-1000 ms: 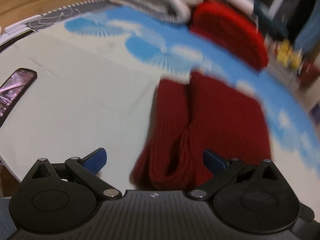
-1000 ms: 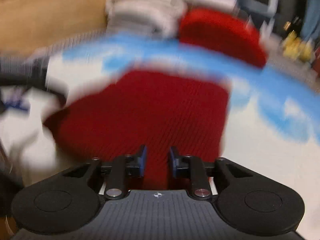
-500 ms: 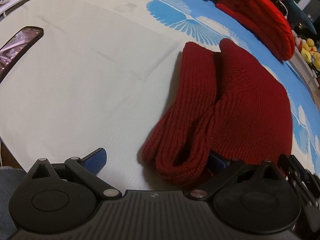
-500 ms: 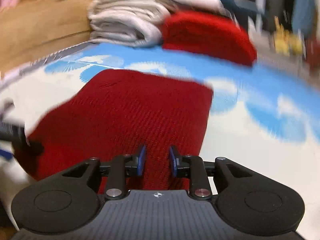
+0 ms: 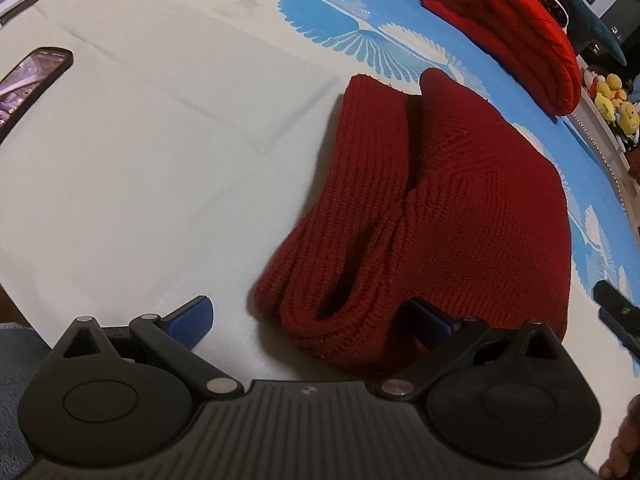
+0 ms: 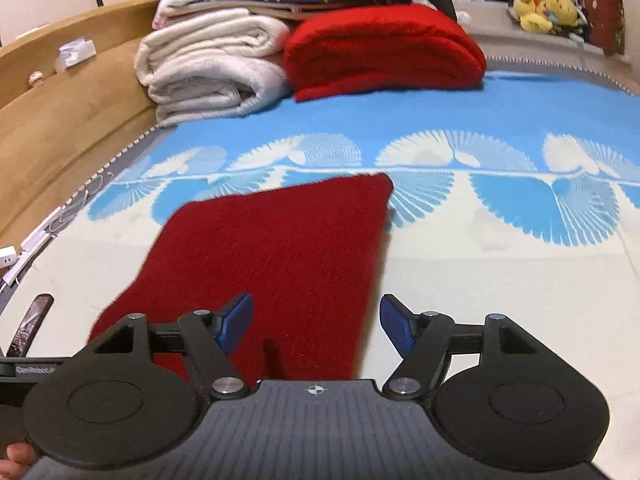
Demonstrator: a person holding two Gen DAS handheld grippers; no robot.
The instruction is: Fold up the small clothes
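The right gripper [image 6: 316, 322] is closest in its own view. Its blue pads are spread wide and have just been opening. The dark red knit hat [image 6: 276, 256] lies under and between them, but the pads do not press on it. So the hat looks let go, lying flat on the bed cover [image 6: 500, 280].

The left gripper [image 5: 308, 316] is also spread wide. Its left pad [image 5: 192, 316] sits over the bare cover just beside the hat. Its right pad [image 5: 428, 320] sits right at the hat's thick near edge, maybe touching it. It is not pinching anything.

The hat [image 5: 420, 216] is folded over on itself. The near end is puffy, with an open loop where the layers gape.

To do this step well, I think the puffy near end should be pressed flat first. Then grab both layers together at an edge, not just the top one, so the fold stays neat. Move slowly, because knit stretches and slides. Keep the edges lined up.

A phone [image 5: 32, 84] lies well to the left of the hat. Past the hat, at the far side, sit a folded bright red blanket [image 6: 380, 52] and a folded white blanket [image 6: 212, 72], side by side. Farther off than the red blanket are some yellow plush toys [image 6: 544, 8].
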